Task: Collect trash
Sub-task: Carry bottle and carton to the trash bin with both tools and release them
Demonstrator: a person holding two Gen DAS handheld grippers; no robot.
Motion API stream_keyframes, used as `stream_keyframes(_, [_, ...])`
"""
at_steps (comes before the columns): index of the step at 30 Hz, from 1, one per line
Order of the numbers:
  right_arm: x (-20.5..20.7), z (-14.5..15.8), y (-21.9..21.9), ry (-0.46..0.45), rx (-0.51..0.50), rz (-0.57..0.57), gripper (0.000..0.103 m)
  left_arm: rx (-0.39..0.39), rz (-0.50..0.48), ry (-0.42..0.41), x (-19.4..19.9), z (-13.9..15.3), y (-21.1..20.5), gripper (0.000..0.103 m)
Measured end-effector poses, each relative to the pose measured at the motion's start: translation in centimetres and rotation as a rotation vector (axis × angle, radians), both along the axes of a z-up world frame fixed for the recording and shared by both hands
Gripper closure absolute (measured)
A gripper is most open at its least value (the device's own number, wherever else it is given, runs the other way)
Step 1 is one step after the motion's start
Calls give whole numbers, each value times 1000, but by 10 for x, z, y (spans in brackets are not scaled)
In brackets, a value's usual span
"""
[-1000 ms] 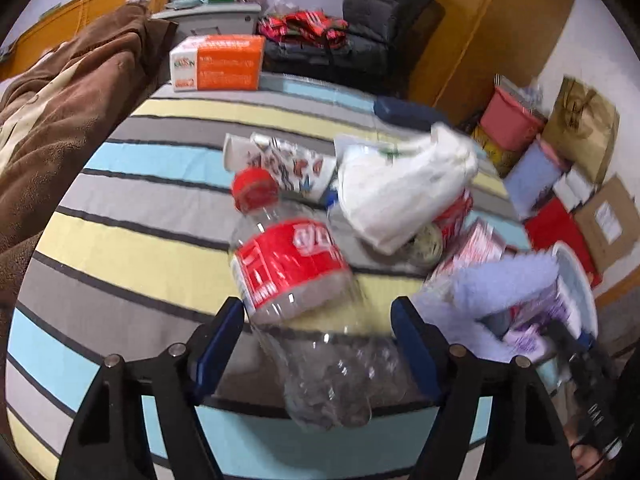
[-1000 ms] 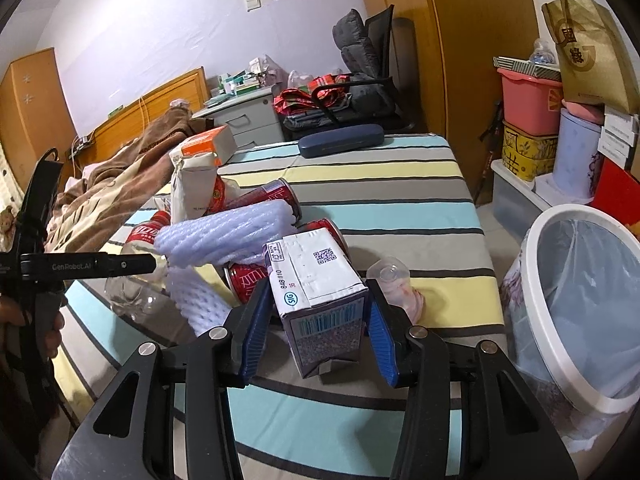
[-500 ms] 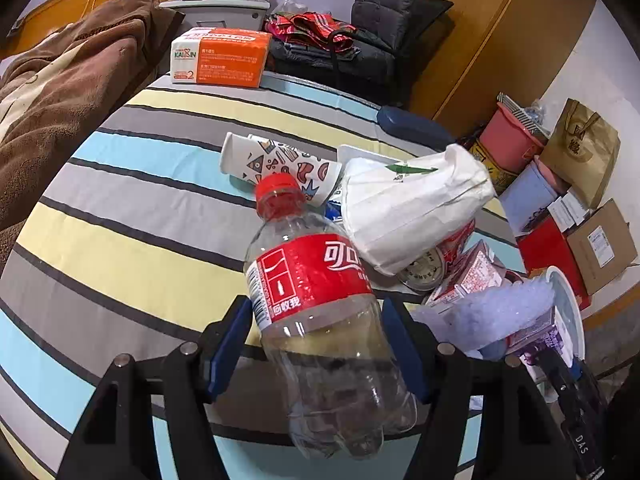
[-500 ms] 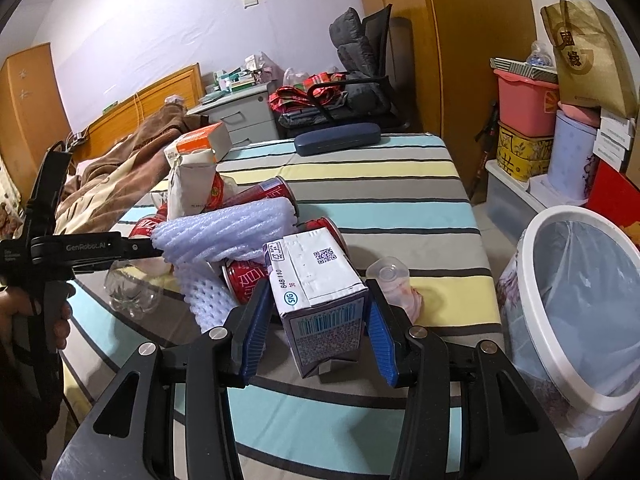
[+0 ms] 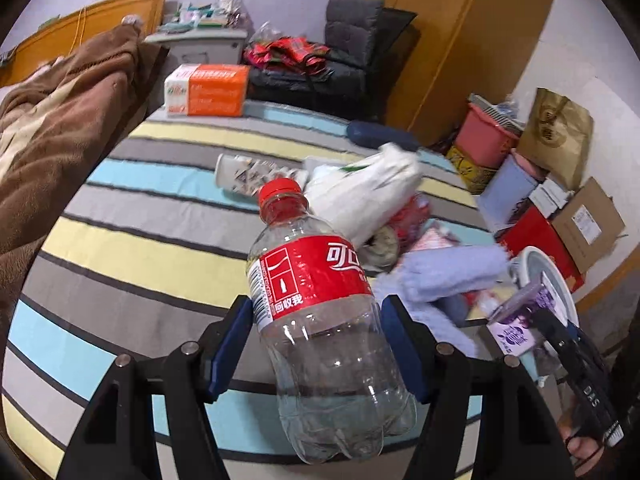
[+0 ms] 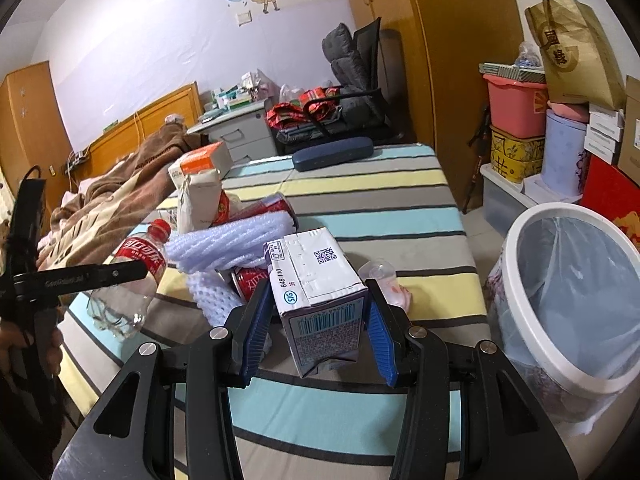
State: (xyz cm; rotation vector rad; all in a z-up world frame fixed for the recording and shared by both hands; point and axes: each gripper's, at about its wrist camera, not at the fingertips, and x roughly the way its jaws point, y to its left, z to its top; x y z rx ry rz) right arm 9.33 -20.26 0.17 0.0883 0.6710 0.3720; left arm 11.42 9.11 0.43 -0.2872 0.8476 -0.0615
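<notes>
The left gripper (image 5: pixel 316 344) has just been closing, its blue ribbed pads now clamping a clear, ridged plastic bottle (image 5: pixel 320 312) lifted off the striped cloth (image 5: pixel 120 256). The right gripper (image 6: pixel 316 332) squeezes a boxy paper carton (image 6: pixel 320 284) beside the white round bin (image 6: pixel 560 300).

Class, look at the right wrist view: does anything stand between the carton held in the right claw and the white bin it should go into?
Nothing visible does. The right claw grips the carton above the striped table; the white bin stands open beside the table edge, with only clear space between them.
</notes>
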Motion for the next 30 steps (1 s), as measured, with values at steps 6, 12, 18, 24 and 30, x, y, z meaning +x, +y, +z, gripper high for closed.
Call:
stream_keyframes(6, [-9,15,-18,-43,16,-55,56,13,-83,-73,-7,27,-27,34])
stream_keyframes(12, [-18,27,-42,-80,-1,-140,56,28,-202,-123,-1,49,-71,34])
stream_keyframes(18, [-22,36,-76,-100,-35,-247,56,10,-340,-151,13,62,-126,34])
stream_keyframes(24, [-22,37,-111,-90,-43,-358,56,-17,-485,-157,27,67,-190,34])
stream_keyframes(30, [-22,28,-140,-63,-41,-439,56,-23,-631,-146,38,67,-255,34])
